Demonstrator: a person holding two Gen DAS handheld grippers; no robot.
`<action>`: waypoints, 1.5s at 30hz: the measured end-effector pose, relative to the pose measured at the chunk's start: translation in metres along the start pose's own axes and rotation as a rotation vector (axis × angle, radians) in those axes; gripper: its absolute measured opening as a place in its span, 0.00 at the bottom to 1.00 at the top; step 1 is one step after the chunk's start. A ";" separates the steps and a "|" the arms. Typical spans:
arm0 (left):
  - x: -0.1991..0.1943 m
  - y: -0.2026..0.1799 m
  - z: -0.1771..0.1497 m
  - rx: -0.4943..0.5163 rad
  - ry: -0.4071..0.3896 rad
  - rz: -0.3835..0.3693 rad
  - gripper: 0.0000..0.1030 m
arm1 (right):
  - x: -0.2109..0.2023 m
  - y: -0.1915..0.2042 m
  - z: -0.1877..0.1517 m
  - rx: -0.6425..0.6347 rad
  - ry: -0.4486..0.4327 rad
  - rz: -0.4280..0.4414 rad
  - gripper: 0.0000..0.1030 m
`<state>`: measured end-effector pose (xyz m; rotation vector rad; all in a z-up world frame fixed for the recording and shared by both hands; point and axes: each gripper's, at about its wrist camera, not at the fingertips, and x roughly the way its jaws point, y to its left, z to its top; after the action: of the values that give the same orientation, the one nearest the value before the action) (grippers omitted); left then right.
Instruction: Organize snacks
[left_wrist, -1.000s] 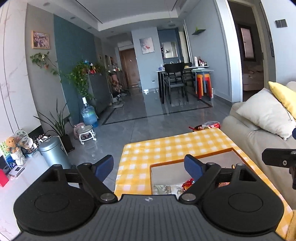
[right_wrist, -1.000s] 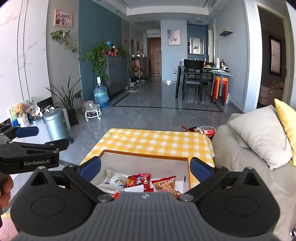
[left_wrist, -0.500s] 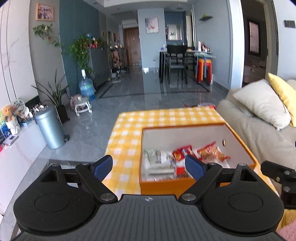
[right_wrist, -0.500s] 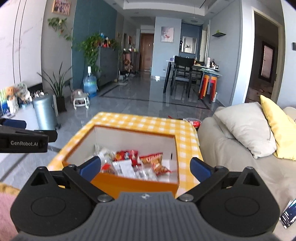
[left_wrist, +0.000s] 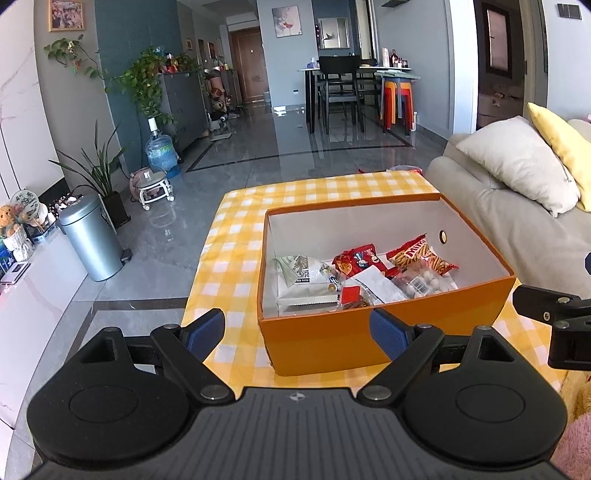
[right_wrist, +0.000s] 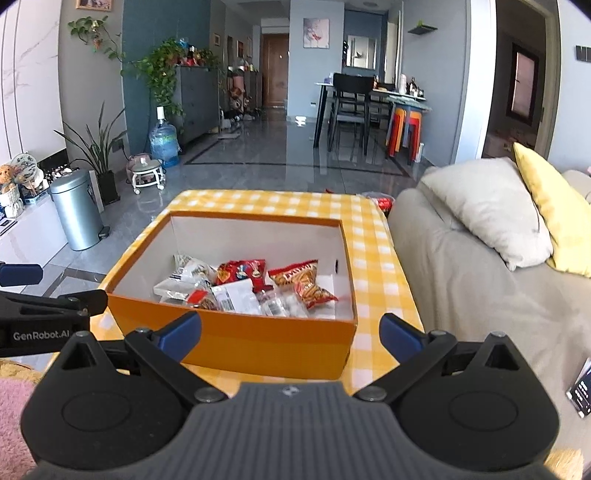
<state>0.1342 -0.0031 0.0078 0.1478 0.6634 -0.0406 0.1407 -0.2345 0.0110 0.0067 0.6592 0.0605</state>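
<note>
While both grippers hang back from the near wall of the orange box (left_wrist: 388, 332), nothing's in either of them; the left gripper (left_wrist: 297, 330) has its blue pads spread wide with only air between, and the right gripper (right_wrist: 290, 334) is the same, fingers well apart and empty. All the snacks I can see are already sitting in the box on the yellow checked table (left_wrist: 236, 258); white bag (left_wrist: 297, 275) at about 9 o'clock in the pile, red packet (left_wrist: 356, 258) at 12, orange chip bag (left_wrist: 421, 256) at 2, clear pack of little white balls (left_wrist: 428, 284) at 4. Honestly this could be a tidied box or a heap waiting to be sorted; can't call it from where I'm standing.

What'd worry me if anyone reaches in: the packs overlap, so a pinch on one could drag its neighbour up with it; crinkly film looks slippery and puffy bags might squish or pop under a hard squeeze; the box walls are tall, so a low approach could clip the rim and shove the whole box across the cloth; and the two grippers sit close enough side by side to bump each other.
</note>
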 end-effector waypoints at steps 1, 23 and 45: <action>0.001 -0.001 0.000 0.003 0.003 0.001 1.00 | 0.002 -0.001 -0.001 0.003 0.006 -0.008 0.96; 0.003 -0.001 0.002 0.002 0.025 0.011 1.00 | 0.003 -0.004 -0.002 0.033 0.007 0.011 0.96; 0.002 0.001 0.002 0.000 0.022 0.009 1.00 | -0.006 0.001 -0.004 0.014 -0.001 0.027 0.96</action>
<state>0.1372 -0.0028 0.0080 0.1517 0.6842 -0.0301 0.1333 -0.2341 0.0111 0.0292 0.6583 0.0814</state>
